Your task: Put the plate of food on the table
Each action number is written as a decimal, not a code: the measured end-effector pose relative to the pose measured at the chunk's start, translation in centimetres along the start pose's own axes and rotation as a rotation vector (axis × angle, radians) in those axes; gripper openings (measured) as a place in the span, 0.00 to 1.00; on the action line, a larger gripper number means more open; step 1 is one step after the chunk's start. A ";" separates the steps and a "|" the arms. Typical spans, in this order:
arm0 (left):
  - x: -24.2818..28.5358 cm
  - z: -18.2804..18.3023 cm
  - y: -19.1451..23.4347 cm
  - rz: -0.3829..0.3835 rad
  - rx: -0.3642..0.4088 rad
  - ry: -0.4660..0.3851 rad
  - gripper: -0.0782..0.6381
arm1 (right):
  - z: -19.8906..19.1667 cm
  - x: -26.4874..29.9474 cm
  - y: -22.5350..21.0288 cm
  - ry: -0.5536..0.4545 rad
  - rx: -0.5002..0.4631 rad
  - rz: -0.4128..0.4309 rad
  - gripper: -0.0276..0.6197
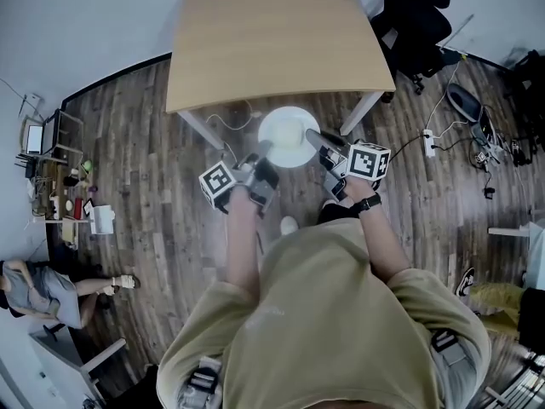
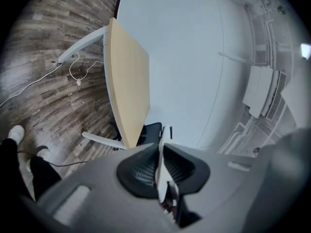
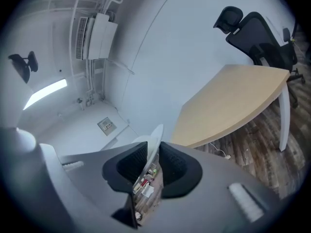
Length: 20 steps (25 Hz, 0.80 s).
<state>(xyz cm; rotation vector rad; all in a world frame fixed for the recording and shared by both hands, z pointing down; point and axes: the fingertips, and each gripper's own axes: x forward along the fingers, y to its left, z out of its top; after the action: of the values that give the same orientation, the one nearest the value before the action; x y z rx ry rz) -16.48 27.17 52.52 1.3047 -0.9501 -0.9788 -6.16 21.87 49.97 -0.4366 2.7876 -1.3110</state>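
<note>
A white round plate (image 1: 288, 136) hangs above the wooden floor, just in front of the near edge of the light wood table (image 1: 272, 32). Whatever lies on it is pale and I cannot make it out. My left gripper (image 1: 261, 152) is shut on the plate's left rim, and my right gripper (image 1: 314, 137) is shut on its right rim. In the left gripper view the plate (image 2: 163, 144) shows edge-on between the dark pads (image 2: 141, 171), with the table (image 2: 127, 81) ahead. In the right gripper view the plate's rim (image 3: 155, 140) is pinched the same way, beside the table (image 3: 233, 101).
A black office chair (image 1: 417, 15) stands at the table's far right corner. A power strip (image 1: 428, 143) and cables lie on the floor to the right. A white cable (image 1: 232, 124) runs under the table. A person (image 1: 43, 292) sits at the lower left near cluttered shelves (image 1: 60, 186).
</note>
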 end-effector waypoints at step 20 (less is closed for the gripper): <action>15.3 7.3 -0.6 0.049 0.045 -0.110 0.13 | 13.2 8.1 -10.9 0.011 -0.006 0.086 0.18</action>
<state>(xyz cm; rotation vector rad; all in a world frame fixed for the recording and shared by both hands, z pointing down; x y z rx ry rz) -18.62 10.31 52.31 1.2693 -1.0891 -1.0044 -9.40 3.18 50.49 -0.3063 2.7860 -1.2909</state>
